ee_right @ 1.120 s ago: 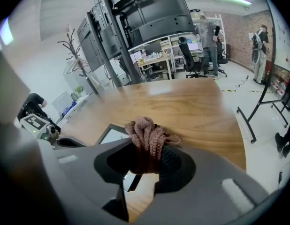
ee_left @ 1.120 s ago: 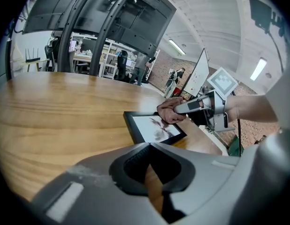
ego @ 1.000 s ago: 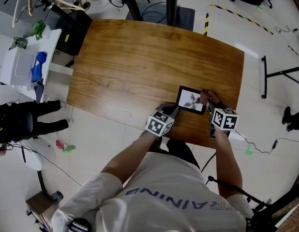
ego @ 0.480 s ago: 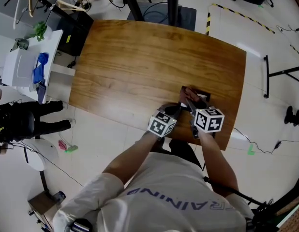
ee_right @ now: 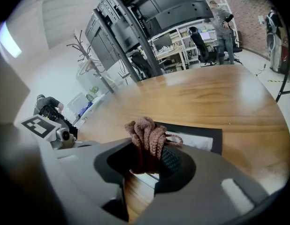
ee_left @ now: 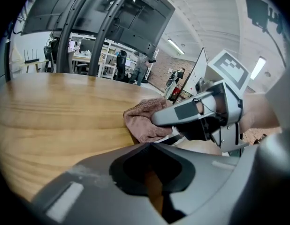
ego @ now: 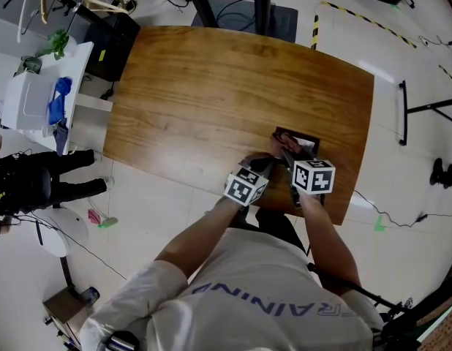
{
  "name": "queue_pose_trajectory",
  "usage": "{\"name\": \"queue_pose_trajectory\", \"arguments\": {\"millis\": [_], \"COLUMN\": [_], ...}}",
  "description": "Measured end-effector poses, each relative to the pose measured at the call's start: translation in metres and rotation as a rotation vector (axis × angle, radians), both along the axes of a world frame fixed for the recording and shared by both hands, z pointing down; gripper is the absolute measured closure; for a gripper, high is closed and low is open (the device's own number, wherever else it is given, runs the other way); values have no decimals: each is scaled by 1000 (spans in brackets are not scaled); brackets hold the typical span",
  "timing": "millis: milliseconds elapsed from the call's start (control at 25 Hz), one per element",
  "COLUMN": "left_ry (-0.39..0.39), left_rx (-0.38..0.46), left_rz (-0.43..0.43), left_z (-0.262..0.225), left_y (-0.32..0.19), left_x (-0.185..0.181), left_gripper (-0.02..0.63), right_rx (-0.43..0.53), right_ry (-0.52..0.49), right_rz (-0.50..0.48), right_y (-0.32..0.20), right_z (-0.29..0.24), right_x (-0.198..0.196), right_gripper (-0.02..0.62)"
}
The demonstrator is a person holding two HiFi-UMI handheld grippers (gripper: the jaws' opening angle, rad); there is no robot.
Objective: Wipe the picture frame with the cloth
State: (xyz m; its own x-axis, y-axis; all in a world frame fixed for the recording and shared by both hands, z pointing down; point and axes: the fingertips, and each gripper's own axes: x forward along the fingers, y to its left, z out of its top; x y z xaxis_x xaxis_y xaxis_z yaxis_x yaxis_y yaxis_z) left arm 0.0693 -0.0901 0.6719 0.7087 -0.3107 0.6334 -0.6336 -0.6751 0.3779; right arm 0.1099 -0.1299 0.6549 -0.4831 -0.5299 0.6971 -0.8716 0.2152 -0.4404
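Right gripper [ee_right: 149, 156] clamps the bunched brown knit cloth [ee_right: 145, 130] over the flat black picture frame [ee_right: 196, 130], by the wooden table [ego: 211, 86]'s near edge; left gripper [ee_left: 148, 146] alongside, jaws together; bare tabletop ahead

Wooden table [ego: 211, 93], pale floor [ego: 416, 167], white cabinet [ego: 28, 97], striped floor tape [ego: 358, 22].
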Motion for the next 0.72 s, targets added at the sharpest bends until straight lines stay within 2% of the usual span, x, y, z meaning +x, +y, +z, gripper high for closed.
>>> {"name": "queue_pose_trajectory", "arguments": {"millis": [280, 720], "left_ry": [0, 2], "left_rx": [0, -9], "left_rz": [-1, 1], "left_z": [1, 2], "left_y": [-1, -3], "left_x": [1, -1], "left_gripper": [600, 600], "right_rx": [0, 63], "right_ry": [-9, 110], "right_rz": [68, 116], "right_y": [9, 29], "right_z": [3, -6], "right_x": [35, 103], "right_gripper": [474, 474]}}
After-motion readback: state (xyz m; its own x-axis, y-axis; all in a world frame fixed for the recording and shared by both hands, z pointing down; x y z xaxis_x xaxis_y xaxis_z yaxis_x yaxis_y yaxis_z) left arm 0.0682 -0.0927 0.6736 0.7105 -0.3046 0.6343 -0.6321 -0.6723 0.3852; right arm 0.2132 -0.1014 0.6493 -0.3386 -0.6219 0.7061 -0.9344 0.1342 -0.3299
